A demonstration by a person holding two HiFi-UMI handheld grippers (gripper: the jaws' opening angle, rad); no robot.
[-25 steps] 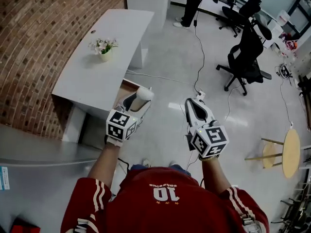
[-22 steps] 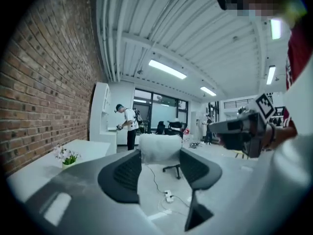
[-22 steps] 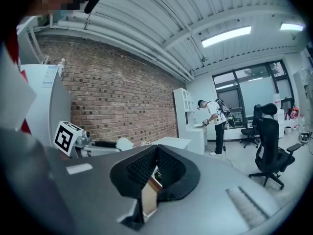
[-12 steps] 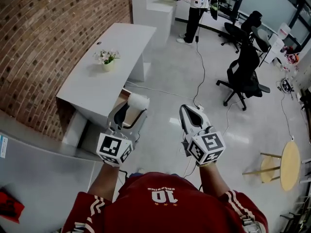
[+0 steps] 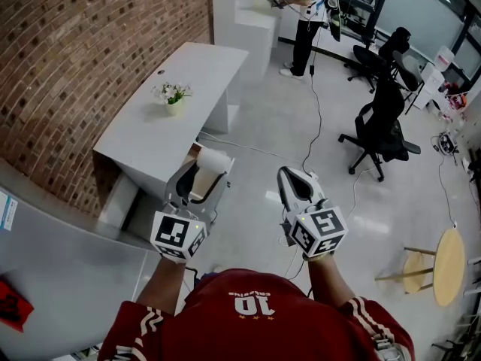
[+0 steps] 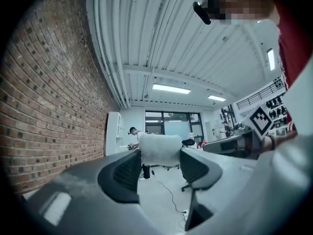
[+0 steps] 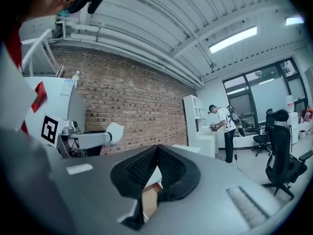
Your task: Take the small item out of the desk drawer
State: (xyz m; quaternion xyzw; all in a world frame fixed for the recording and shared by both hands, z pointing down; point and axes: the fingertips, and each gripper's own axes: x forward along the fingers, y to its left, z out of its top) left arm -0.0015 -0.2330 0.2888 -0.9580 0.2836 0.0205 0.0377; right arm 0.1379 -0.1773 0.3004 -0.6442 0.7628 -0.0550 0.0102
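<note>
My left gripper [image 5: 210, 165] is shut on a small white, soft-looking item [image 5: 215, 159], held level above the open drawer [image 5: 193, 152] at the near end of the white desk [image 5: 169, 130]. In the left gripper view the item [image 6: 157, 145] sits between the two dark pads [image 6: 128, 170] of that gripper [image 6: 160, 156]. My right gripper [image 5: 290, 177] hangs beside it over the floor, its jaws [image 7: 157, 150] shut on nothing. The right gripper view shows the left gripper's fingers with the white item [image 7: 116, 130] and a bit of the wooden drawer [image 7: 149, 200].
A small flower pot [image 5: 174, 98] stands on the desk against the brick wall [image 5: 90, 43]. A black office chair [image 5: 379, 130], a floor cable [image 5: 313, 111] and a round wooden stool [image 5: 437, 256] lie to the right. A person [image 5: 308, 13] stands at the far white counter.
My left gripper has risen from the drawer with the white item in it and drawn back towards me. The right gripper has risen a little.
</note>
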